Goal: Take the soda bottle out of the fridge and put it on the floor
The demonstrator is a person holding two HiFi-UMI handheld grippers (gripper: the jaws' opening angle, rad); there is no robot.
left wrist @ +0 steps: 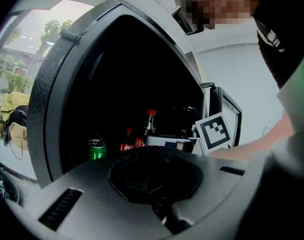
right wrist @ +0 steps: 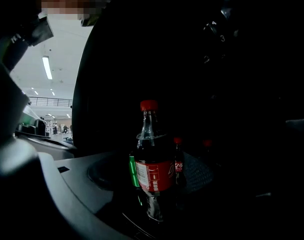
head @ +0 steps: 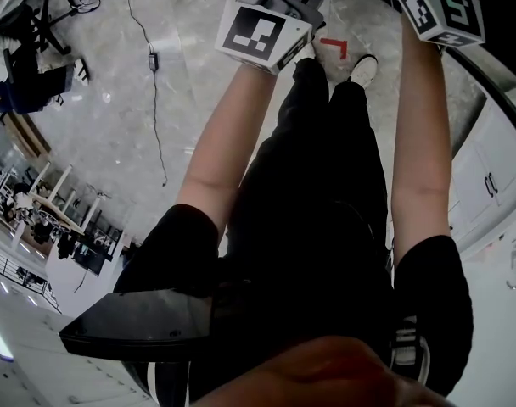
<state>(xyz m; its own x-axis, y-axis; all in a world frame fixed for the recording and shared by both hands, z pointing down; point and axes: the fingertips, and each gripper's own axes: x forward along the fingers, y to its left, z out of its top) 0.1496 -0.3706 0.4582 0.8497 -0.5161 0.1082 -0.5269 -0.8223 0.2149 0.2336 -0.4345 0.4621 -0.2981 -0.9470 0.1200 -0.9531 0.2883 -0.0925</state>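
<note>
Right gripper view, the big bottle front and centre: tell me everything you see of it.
The soda bottle looks like clear plastic, with a red cap, a slim neck and a red wrap label with white print. Dark cola fills it to the shoulder. It stands upright, centre of view, in front of smaller red-capped bottles. Its base is in shadow; nothing shows touching it.

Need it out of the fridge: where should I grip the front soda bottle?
Probably its straight red-labelled body, jaws on either side, coming level from the front: the soda bottle stands upright, its neck tapers, and smaller bottles stand behind.
</note>
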